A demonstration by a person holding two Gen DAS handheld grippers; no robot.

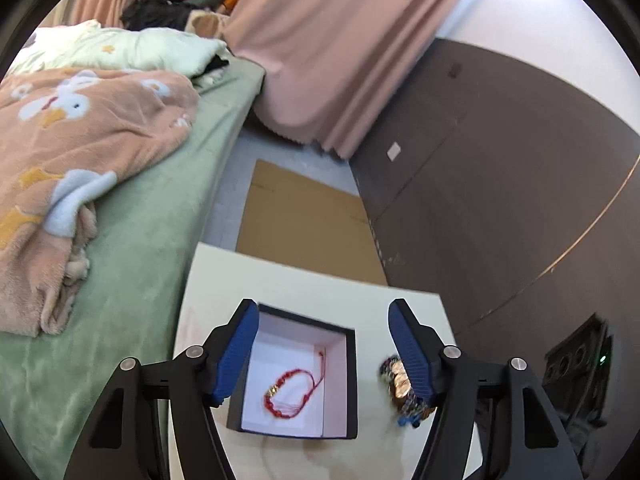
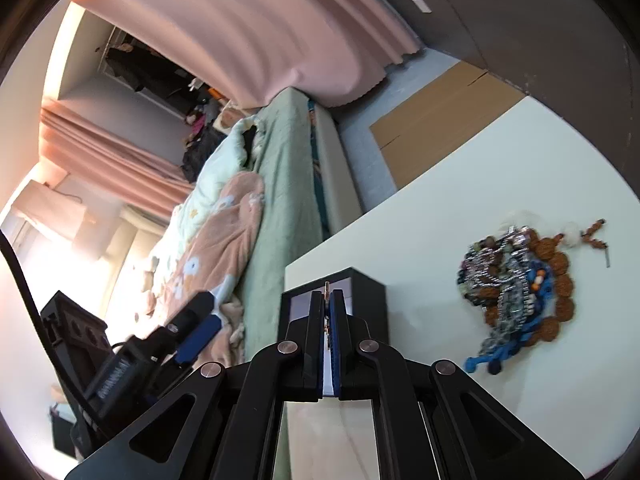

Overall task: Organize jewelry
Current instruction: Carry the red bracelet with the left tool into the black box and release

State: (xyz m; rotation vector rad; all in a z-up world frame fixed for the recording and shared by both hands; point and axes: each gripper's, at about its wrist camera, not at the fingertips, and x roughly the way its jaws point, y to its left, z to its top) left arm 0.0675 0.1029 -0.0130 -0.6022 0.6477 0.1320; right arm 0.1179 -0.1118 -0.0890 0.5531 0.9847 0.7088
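Lying coiled, braided red bracelet [image 1: 291, 393], square black box [image 1: 352, 376]

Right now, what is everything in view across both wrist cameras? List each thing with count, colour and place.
box: one, black outside, white inside, open, on the table.
red bracelet: one, red cord, lying inside the box.
jewelry pile: one tangled heap, brown beads, silver chain, blue cord, on the table to the right of the box.
table: one, cream, beside the bed.
bed: one, green sheet, left of the table.
blanket: one, peach with animal print, on the bed.
curtain: pink, behind the bed.
cardboard: one flat brown sheet, on the floor.
left gripper: open, above the box.
right gripper: shut on a thin item I cannot identify.
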